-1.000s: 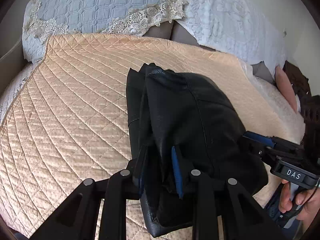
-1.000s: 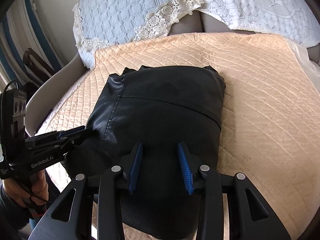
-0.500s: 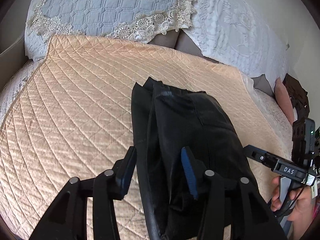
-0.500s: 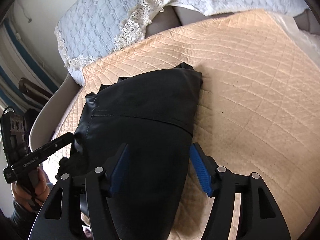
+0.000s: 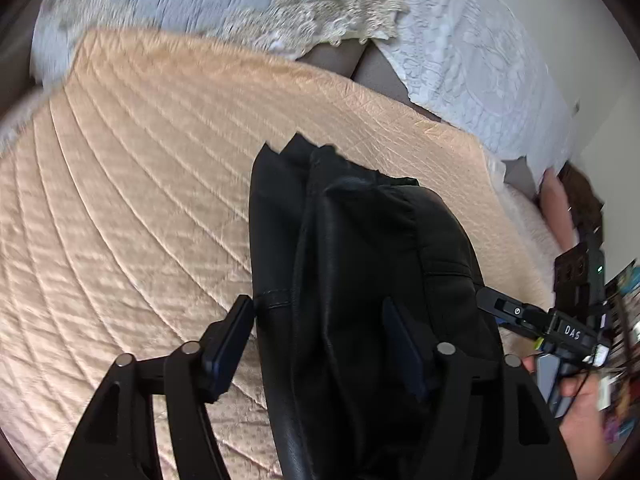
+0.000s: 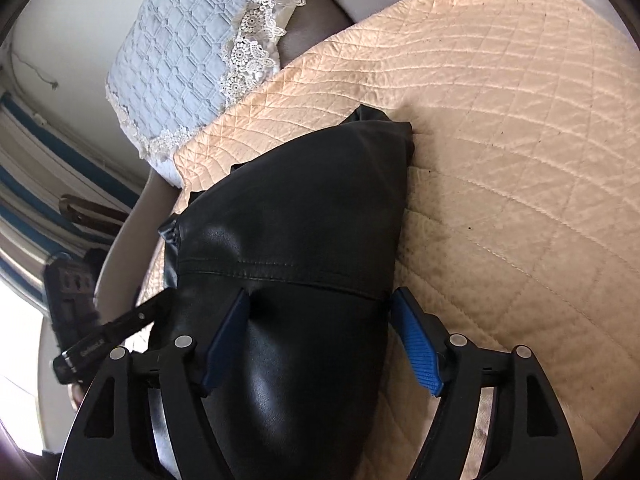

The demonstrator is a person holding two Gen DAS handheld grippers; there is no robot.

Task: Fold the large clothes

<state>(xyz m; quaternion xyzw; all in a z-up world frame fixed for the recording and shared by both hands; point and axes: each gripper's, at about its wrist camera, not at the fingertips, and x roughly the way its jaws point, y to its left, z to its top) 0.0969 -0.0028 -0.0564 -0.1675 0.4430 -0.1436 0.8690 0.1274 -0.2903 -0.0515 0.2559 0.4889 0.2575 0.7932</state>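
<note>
Peach quilted bedspread [image 5: 140,220], folded black leather garment [image 6: 300,208] on it

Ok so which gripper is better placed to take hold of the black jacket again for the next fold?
Probably the right gripper: its open jaws, just widened, straddle the folded black jacket squarely. The left gripper, also open, has one finger off the jacket's edge.

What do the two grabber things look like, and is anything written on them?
Both are black plastic with silver rivets and blue ribbed pads on the fingers. The left gripper shows, from the right camera, small lettering too blurred to read. The right gripper shows, from the left camera, a white "DAS" label, a black cable and a green light.
</note>
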